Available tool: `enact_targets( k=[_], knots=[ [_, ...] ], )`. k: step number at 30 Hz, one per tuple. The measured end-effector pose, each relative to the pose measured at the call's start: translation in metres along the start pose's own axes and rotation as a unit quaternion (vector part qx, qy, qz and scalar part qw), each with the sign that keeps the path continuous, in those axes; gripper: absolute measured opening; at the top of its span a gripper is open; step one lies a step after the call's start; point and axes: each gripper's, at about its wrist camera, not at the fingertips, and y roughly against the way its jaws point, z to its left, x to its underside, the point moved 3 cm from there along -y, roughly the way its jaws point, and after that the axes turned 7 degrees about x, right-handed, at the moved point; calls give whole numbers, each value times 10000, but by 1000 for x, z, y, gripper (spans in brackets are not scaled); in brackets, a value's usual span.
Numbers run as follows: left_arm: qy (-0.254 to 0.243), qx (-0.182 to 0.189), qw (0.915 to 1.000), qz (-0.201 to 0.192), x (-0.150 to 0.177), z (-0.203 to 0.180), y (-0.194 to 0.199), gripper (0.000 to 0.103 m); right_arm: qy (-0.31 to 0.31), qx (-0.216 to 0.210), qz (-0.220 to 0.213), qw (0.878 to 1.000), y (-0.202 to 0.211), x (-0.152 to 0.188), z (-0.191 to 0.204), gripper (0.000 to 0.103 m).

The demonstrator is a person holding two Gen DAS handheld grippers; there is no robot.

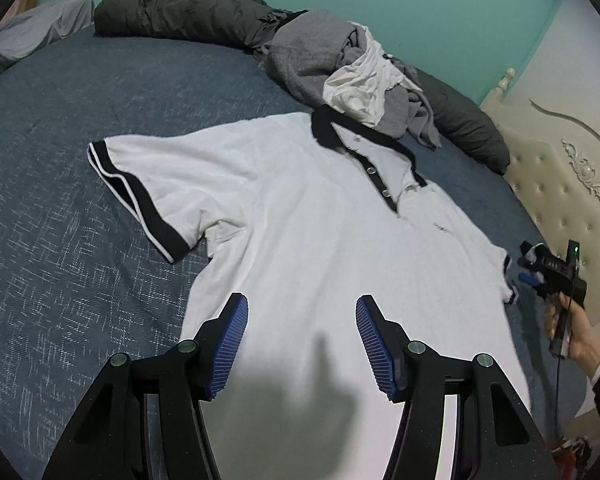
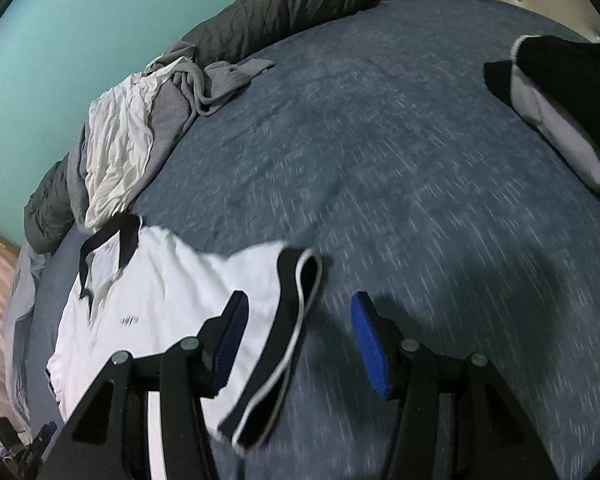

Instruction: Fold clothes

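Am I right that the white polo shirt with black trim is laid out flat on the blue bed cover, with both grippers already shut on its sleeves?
Not quite: the white polo shirt lies flat on the blue bed cover, but both the left gripper and the right gripper are open and grip nothing, as each wrist view shows.

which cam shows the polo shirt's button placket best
Left wrist view: the button placket lies sharp and unobstructed below the black collar. The right wrist view is motion-blurred and shows the polo shirt obliquely, its buttons unreadable.
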Motion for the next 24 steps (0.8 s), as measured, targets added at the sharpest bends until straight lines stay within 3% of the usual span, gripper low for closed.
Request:
enact_targets(
  k=[7,8,10,14,18,24],
  knots=[
    [-19,-56,10000,-36,3,13,-14,61,161,-95,-62,9998,-27,-10,3,52],
    [-61,-53,10000,-37,2,13,-14,61,173,-147,-76,9997,-29,-10,4,47],
    [-87,-35,10000,-22,3,13,-15,61,220,-133,-94,9996,-31,-10,5,25],
    [-63,-12,10000,14,4,15,-17,61,344,15,-284,9990,-28,-13,7,5],
    [-33,-50,10000,31,6,19,-18,61,162,103,-630,9978,-14,-25,0,4],
    [-53,-32,10000,62,6,19,-18,61,-109,248,-578,9980,-19,-42,-12,4]
  ],
)
